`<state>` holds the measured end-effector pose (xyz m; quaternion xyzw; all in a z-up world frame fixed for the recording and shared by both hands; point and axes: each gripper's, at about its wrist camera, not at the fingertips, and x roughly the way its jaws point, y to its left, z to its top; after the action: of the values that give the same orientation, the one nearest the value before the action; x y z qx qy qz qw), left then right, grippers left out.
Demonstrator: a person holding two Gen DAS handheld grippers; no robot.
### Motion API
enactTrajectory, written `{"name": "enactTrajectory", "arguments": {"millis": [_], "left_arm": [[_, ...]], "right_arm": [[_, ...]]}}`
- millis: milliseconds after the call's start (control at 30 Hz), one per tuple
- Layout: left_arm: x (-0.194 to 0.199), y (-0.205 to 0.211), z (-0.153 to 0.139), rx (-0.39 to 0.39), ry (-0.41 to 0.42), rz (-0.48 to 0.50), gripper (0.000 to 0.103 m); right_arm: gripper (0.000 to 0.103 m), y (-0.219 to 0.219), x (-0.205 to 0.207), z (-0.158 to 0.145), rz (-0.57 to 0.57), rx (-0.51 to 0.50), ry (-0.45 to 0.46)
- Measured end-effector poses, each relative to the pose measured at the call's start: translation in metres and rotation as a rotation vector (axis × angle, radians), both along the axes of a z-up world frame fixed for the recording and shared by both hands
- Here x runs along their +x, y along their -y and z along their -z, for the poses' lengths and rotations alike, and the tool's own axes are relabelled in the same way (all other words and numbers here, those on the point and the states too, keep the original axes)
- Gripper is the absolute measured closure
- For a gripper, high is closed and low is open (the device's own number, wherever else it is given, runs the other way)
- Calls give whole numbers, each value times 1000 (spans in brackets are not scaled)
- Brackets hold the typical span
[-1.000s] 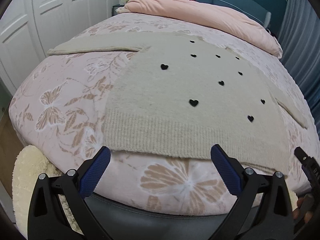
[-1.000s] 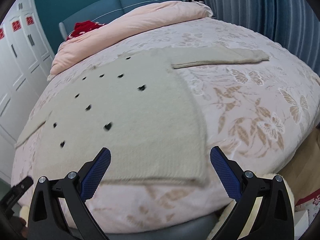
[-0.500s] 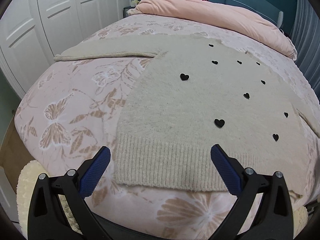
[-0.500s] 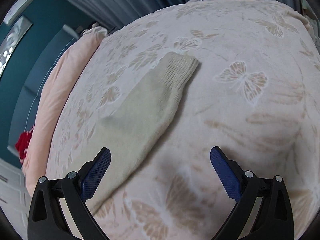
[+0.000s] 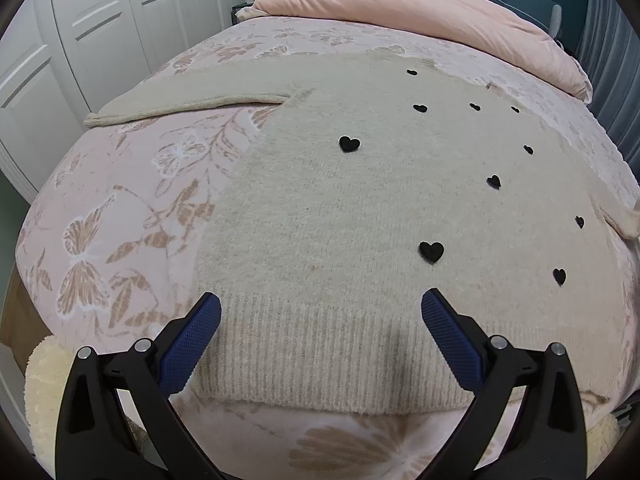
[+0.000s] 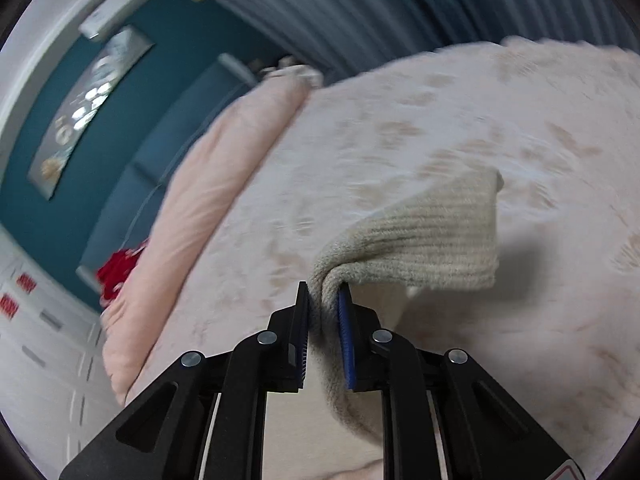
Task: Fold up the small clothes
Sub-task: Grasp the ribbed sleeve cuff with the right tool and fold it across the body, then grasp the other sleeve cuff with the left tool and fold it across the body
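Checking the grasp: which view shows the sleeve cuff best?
The right wrist view: the cuff is close up, pinched in the right gripper. The left wrist view shows only its edge at the frame's right side.

Your right gripper [image 6: 323, 300], jaws spread wide over the sleeve cuff [image 6: 432, 240] half a second ago, is now clamped on the sleeve and has raised the cuff off the bed [image 6: 520, 128]. Your left gripper [image 5: 320, 320] has advanced: its jaws now straddle the sweater [image 5: 360, 208] hem instead of sitting short of it.
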<state>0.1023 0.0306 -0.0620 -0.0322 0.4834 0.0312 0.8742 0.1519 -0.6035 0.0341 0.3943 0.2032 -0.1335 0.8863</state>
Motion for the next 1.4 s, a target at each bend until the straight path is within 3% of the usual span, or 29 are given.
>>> {"name": "enactTrajectory", "arguments": {"millis": [100,167,233,267,333,400,500,567,733,933,967,1033,1067,1100,1167,1267,1333,1400], "left_arm": [[0,-2,-2,-32,9,-7,5],[0,-4,-5,-51,21,-15,5],[0,-7,-9,-80,29,-21,5],[2,-9,-11,-96,31,-26,5],[8,-13,-15,-138,37,-35,5],[18,-19,-22,-192,46,-42,5],[46,-26,-31,-294,60,-44,5],[73,-28,-32,-376,64,-44,5],[174,-8,-9,-554,-11,-72,5],[272,29,34,-573,-89,-155,8],[280,32,42,-563,-108,-190,27],[285,32,48,-523,-104,-252,53],[288,34,46,-514,-93,-253,80],[290,34,44,-518,-94,-232,90],[289,29,29,-528,-53,-201,97],[287,22,-3,-554,50,-121,97],[286,22,-14,-534,66,-83,97],[284,22,-15,-499,73,-69,97]], "right_arm": [[88,-98,40,-55,-298,-74,135],[84,-167,63,-66,-470,-91,170],[79,-237,85,-53,-616,-63,146],[66,-267,94,-38,-661,-60,106],[54,-315,108,-3,-710,-60,-5],[54,-342,104,30,-732,-37,-92],[51,-343,73,55,-685,3,-135],[44,-324,46,66,-619,22,-158],[43,-269,-14,93,-442,11,-255],[32,-236,-56,119,-329,-42,-328],[32,-236,-57,121,-332,-48,-316],[32,-239,-58,120,-321,-75,-310],[31,-241,-56,119,-317,-79,-312],[31,-241,-53,116,-317,-69,-298],[31,-237,-40,107,-318,-31,-252],[31,-226,-10,101,-313,20,-214],[31,-219,14,109,-310,62,-242],[31,-209,27,118,-283,166,-222]]}}
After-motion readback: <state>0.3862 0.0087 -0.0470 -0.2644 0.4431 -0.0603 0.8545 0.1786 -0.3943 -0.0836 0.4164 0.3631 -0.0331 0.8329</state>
